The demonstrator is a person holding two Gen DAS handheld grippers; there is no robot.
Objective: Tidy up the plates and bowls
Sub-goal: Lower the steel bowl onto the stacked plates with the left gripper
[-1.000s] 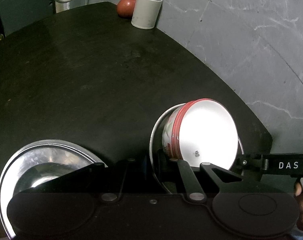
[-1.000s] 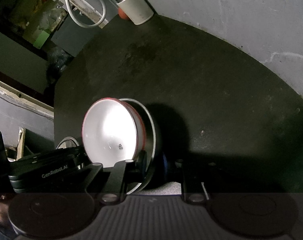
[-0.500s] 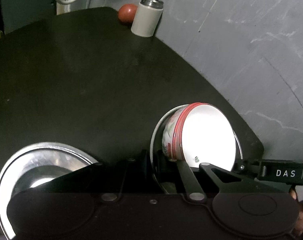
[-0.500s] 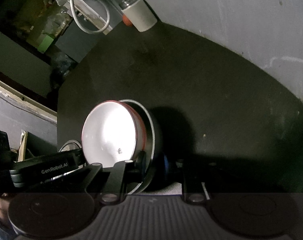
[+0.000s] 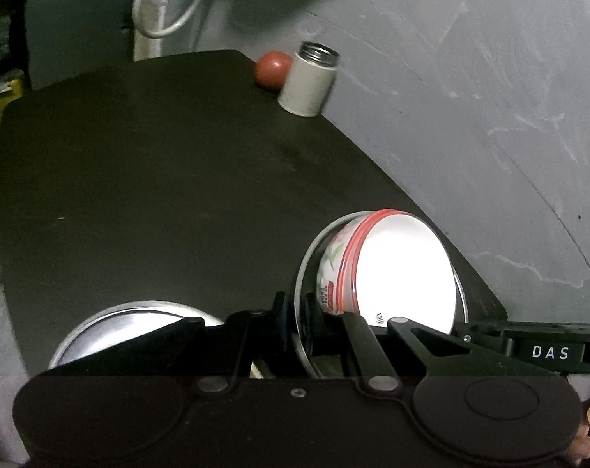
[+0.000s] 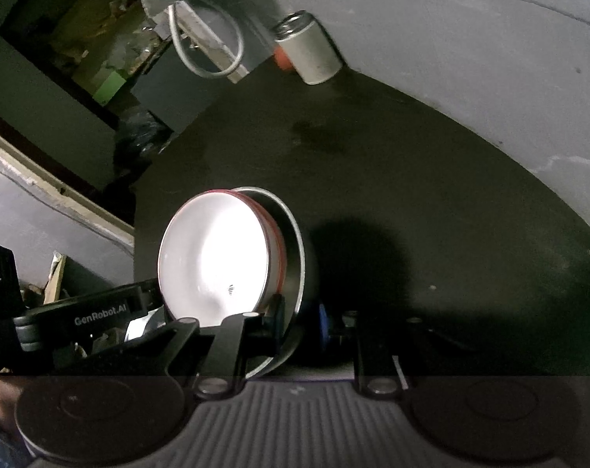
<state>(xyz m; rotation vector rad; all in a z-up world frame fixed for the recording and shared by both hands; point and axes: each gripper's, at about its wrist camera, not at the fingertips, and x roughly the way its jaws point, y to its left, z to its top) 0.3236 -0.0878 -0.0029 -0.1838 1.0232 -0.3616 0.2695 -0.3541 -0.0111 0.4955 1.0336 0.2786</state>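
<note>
A white bowl [image 5: 404, 269] [image 6: 217, 257] with a red rim and a printed outside sits inside a shallow steel dish [image 5: 314, 249] [image 6: 295, 241]. The pair hangs above the dark table and casts a shadow on it. My left gripper [image 5: 297, 319] is shut on the dish's rim at one side. My right gripper [image 6: 301, 319] is shut on the rim at the opposite side. Each gripper's black body shows at the edge of the other's view. A second steel dish [image 5: 131, 319] lies on the table below my left gripper.
At the far corner of the dark table [image 5: 158, 195] stand a white canister [image 5: 308, 82] [image 6: 310, 54] with a metal top and a red round object [image 5: 271, 68]. A grey wall runs along the table's right side. A white cable loop [image 5: 166, 4] hangs behind.
Both grippers have risen together with the steel dish and white bowl between them. The table and canister now look farther off. Both grips have held.
</note>
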